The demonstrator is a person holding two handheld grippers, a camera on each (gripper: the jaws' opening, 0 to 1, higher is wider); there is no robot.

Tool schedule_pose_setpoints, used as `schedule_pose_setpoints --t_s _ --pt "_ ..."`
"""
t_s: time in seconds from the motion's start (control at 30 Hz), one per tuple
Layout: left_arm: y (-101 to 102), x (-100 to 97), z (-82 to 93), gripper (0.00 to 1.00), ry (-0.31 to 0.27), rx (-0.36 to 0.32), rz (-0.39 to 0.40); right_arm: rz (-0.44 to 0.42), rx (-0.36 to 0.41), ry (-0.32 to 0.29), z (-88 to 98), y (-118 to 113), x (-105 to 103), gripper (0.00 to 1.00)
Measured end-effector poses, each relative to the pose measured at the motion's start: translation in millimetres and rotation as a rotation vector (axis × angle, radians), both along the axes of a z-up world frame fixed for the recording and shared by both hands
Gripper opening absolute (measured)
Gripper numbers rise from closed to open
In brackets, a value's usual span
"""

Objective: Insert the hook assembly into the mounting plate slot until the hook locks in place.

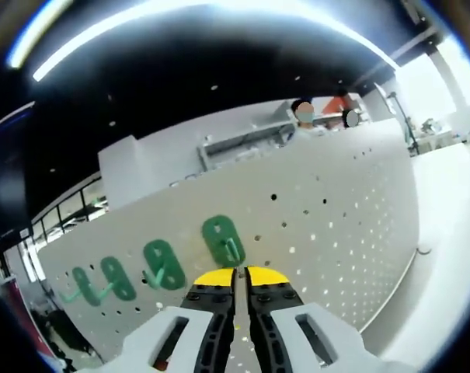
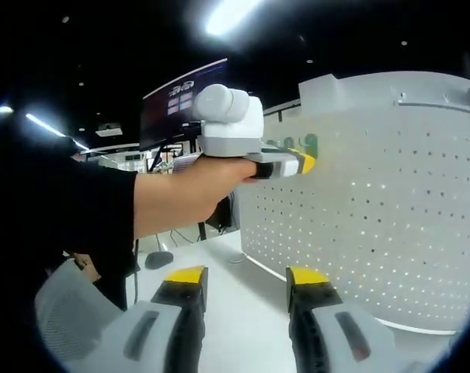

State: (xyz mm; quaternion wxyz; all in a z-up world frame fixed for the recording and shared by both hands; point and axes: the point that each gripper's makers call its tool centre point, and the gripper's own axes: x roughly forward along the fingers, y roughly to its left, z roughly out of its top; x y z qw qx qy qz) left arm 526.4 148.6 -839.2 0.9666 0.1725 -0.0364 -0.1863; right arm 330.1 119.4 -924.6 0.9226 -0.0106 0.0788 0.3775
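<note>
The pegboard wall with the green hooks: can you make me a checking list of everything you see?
Surface: white pegboard standing on a white table.
Job's things: three green hooks mounted in a row.
Clutter: nothing seen.
Grippers: left gripper shut, tips just below the nearest hook; right gripper open, holding nothing.
Cables: one on the table.
Surroundings: dark ceiling, strip lights, people behind the board, a monitor.

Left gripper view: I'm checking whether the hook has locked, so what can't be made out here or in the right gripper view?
- Left gripper: shut, but its yellow tips hide whatever sits between them.
- Nearest green hook: its lower end is hidden behind those tips; locking unclear.
- Farthest green hook: blurred near the edge.
- Right gripper view: the hooks are too small, partly behind the left gripper.
</note>
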Motion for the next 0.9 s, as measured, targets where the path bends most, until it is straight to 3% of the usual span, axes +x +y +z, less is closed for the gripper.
schedule_pose_setpoints --t_s 0.53,0.9 --pt "-0.9 -26.6 -11.6 0.12 0.012 -0.005 -0.056 -0.01 -0.004 -0.004 -0.7 -2.3 1.4 0.38" --pt "6.2 -45.6 -6.2 0.17 0.006 -0.05 -0.078 -0.024 0.0 -0.016 1.8 -6.0 2.6 0.38"
